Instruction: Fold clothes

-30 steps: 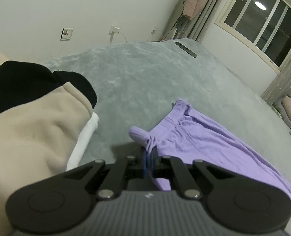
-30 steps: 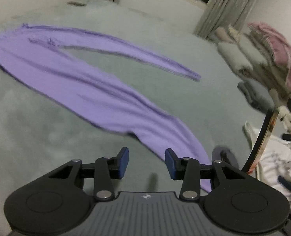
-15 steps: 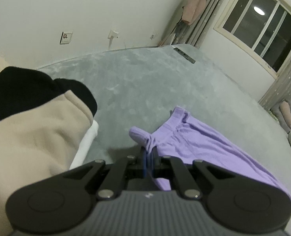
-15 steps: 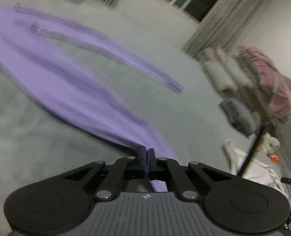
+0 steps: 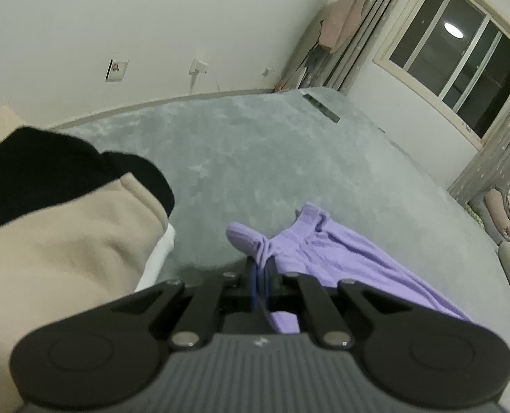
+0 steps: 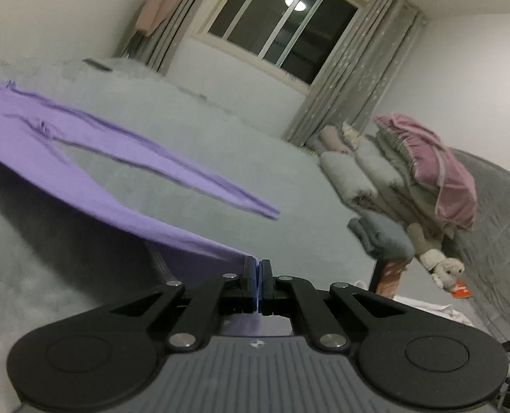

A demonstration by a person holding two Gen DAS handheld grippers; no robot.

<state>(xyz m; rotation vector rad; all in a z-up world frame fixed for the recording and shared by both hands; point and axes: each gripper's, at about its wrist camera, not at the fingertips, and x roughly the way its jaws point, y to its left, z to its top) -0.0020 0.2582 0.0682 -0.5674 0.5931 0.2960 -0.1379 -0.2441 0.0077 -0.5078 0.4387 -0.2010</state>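
Left claw [image 5: 261, 272]: it is clenching a bunched corner of the purple trousers [image 5: 341, 261] at the waistband end, pinching the cloth so that this end is lifting slightly off the bed [image 5: 255, 158].
Right claw [image 6: 257, 277]: it is gripping the hem of the nearer leg, its pads closed with purple cloth between them, and is raising that end so the leg is hanging in a shallow sag above the bed.
Why held so: with one grip at each end of the garment, the person is likely pulling it taut along its length, which suits either straightening it or bringing one end over to the other.
Where the trousers are: they are lying mostly spread on the grey bed, the farther leg [image 6: 186, 168] flat on the cover.
Long axis: it is running from the left claw at the waistband to the right claw at the hem.
Nearby: a beige and black pile of clothes [image 5: 59, 227] is sitting just left of the waistband; folded bedding [image 6: 392, 179] is stacked well beyond the hems.
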